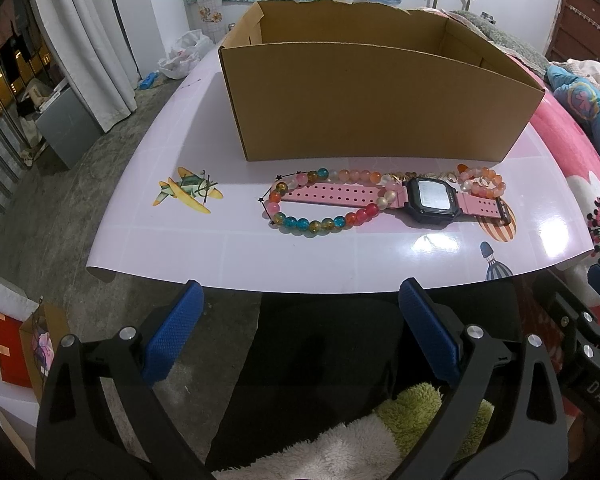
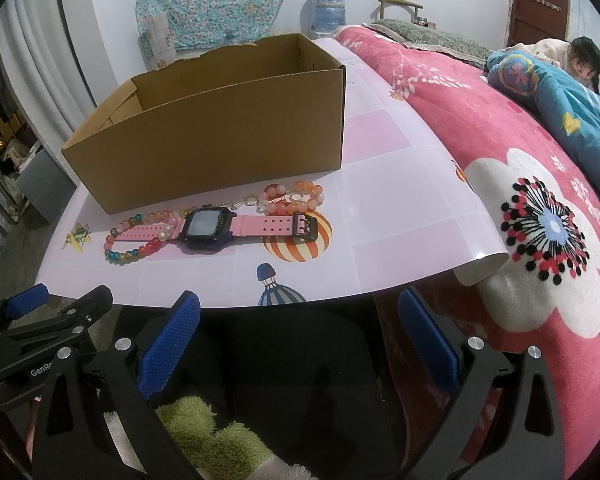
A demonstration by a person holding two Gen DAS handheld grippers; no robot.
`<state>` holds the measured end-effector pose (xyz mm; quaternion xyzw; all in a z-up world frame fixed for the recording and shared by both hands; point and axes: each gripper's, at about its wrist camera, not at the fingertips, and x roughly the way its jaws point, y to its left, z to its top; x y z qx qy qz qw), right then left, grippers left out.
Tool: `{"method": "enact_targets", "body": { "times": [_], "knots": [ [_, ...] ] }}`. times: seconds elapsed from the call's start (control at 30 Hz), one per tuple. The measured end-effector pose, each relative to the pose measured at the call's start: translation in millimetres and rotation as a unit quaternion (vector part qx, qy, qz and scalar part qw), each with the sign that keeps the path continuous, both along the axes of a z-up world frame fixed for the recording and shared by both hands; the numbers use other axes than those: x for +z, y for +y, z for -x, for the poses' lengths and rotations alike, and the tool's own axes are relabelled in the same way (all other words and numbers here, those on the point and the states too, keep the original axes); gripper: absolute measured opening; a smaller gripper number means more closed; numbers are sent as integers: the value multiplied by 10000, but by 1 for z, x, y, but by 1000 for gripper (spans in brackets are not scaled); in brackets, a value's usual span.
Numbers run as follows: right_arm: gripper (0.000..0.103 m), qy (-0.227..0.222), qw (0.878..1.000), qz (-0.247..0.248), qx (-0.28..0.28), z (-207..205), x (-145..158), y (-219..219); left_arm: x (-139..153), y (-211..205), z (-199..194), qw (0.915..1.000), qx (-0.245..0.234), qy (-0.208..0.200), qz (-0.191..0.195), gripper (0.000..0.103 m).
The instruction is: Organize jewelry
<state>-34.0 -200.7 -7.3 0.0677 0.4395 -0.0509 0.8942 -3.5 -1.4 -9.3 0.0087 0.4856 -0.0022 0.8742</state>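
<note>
Both tools hang wide apart and empty off the near edge of the glossy pink surface (image 1: 228,256): the left tool (image 1: 300,300), the right tool (image 2: 300,304). The pink-strapped black-faced watch (image 1: 430,200) lies before the open brown cardboard box (image 1: 364,100), its strap threaded through the multicoloured bead bracelet (image 1: 312,222). Best to lift the bracelet clear first, pinching one bead. Only the right view shows the buckle (image 2: 305,225) plainly, along with the peach bead bracelet (image 2: 296,200) beyond it.

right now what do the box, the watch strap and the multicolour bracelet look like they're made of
Box: plain brown cardboard, matte, with a torn back rim.
Watch strap: pink, smooth, punched holes; probably rubber or silicone.
Multicolour bracelet: round glossy translucent beads, either glass or plastic.
</note>
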Motion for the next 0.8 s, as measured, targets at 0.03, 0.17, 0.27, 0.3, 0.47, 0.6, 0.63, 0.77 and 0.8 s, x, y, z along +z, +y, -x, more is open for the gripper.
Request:
{"method": "enact_targets", "body": {
  "times": [0.03,0.17,0.27,0.3,0.47,0.6,0.63,0.77,0.8],
  "knots": [
    [97,-1,10000,3,0,0,0,0,0,0,0,10000,-1,-2,3,95],
    [97,-2,10000,2,1,0,0,0,0,0,0,10000,-2,2,-4,95],
    [97,-4,10000,4,-1,0,0,0,0,0,0,10000,-3,-2,0,95],
    [97,-5,10000,8,0,0,0,0,0,0,0,10000,0,2,0,95],
    [97,-1,10000,6,-2,0,0,0,0,0,0,10000,-3,3,-4,95],
    [97,-5,10000,9,1,0,0,0,0,0,0,10000,-2,-1,-8,95],
    [97,-5,10000,10,3,0,0,0,0,0,0,10000,-2,3,-2,95],
    [97,-5,10000,13,-2,0,1,1,0,1,0,10000,4,-11,-15,95],
    [97,-9,10000,15,-2,0,1,1,1,2,0,10000,5,-13,-16,95]
  ]
}}
